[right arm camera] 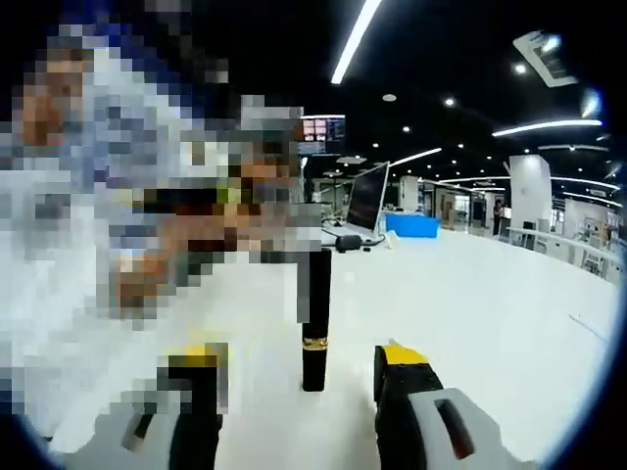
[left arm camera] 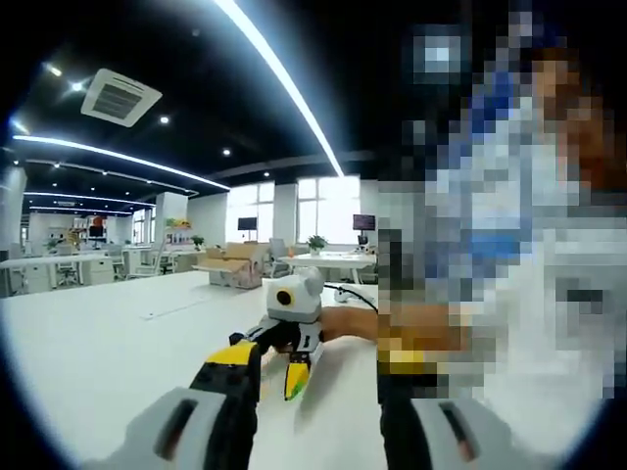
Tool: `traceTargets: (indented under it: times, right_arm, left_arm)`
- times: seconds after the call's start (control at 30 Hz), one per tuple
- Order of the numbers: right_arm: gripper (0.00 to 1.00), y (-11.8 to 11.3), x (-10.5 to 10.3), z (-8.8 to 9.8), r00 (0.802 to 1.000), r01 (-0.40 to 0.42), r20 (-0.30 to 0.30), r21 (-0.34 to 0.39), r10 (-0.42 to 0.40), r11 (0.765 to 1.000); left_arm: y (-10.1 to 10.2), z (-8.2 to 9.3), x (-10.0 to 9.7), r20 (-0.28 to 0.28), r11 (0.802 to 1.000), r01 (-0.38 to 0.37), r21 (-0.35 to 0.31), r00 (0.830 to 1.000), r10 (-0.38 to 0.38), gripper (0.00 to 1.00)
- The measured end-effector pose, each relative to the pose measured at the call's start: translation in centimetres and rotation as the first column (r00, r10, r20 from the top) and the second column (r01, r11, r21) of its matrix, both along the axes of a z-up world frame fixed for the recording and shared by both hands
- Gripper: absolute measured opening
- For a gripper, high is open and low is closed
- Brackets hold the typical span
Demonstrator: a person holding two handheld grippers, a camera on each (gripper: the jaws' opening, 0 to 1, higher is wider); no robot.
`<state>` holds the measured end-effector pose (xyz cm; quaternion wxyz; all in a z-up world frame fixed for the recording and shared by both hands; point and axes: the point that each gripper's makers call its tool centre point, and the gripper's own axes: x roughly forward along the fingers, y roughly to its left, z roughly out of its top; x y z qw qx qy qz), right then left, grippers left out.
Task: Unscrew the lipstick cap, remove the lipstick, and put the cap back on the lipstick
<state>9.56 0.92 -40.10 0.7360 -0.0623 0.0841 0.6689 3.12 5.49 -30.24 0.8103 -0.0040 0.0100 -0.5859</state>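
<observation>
On the white table (right arm camera: pixel 509 323), the lipstick (right arm camera: pixel 314 318) stands upright between my right gripper (right arm camera: pixel 299 367) jaws, spread for approach; left gripper (left arm camera: pixel 318 367), spread, waits at nine o'clock.

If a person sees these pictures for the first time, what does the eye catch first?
In the right gripper view, a black lipstick with a gold band stands upright on the white table, just ahead of the open right gripper. In the left gripper view, the other gripper, yellow-tipped, hangs over the table beyond the left gripper. Bright ceiling light strips run overhead.
</observation>
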Motion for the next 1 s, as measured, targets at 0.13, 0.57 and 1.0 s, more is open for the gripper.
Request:
traceTargets:
  times: [0.13, 0.57, 1.0]
  right_arm:
    - [0.65, -2.5, -0.8, 1.5, 0.997, 0.069, 0.019, 0.022, -0.070, 0.997]
    - [0.57, -9.4, -3.5, 11.4, 0.954, 0.288, 0.042, 0.144, -0.297, 0.947]
    - [0.59, -8.2, -7.4, 15.3, 0.928, 0.306, 0.150, 0.218, -0.342, 0.927]
  left_arm:
    - [0.3, 0.2, 0.3, 0.001, 1.000, -0.014, 0.000, 1.000, 0.014, 0.53]
    - [1.8, 1.4, 0.7, -0.001, 0.996, -0.084, -0.021, 0.997, 0.084, 0.63]
    - [5.0, 5.2, -1.2, 0.050, 0.987, -0.152, -0.055, 0.987, 0.155, 0.61]
